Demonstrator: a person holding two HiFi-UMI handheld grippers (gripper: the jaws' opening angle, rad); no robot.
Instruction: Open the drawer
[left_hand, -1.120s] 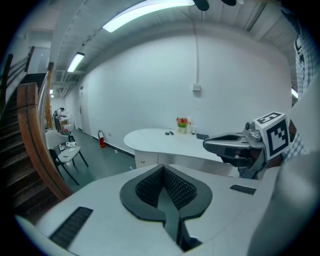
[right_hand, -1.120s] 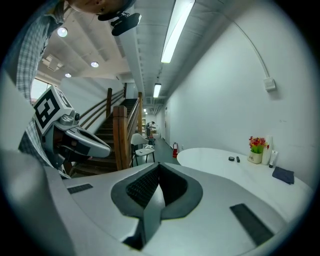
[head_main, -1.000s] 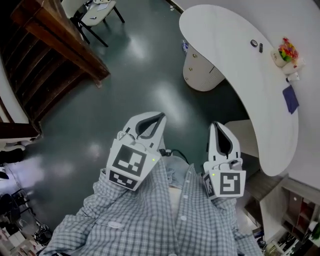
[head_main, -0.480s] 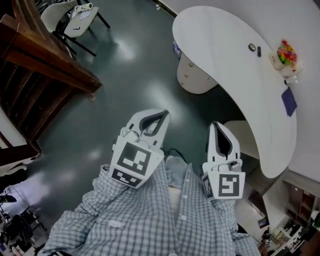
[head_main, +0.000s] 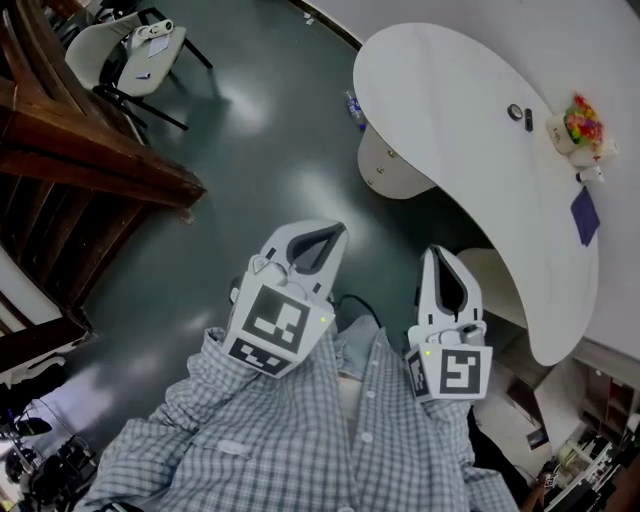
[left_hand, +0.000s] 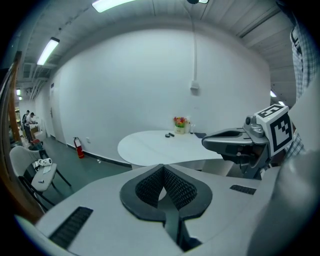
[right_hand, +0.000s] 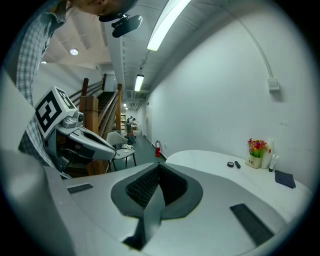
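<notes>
White surface (head_main: 470, 120) ahead, left claw (head_main: 328, 236) and right claw (head_main: 440, 257) pinched shut, empty: approach step, next reach that likely drawer unit (head_main: 388, 172).

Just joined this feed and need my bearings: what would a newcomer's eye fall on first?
Low in the head view, the left claw and right claw stand side by side, both shut and empty. Upper right sweeps a big curved white table, a flower pot on it by the wall and a rounded cabinet beneath it. A dark wooden stair fills the upper left.
</notes>
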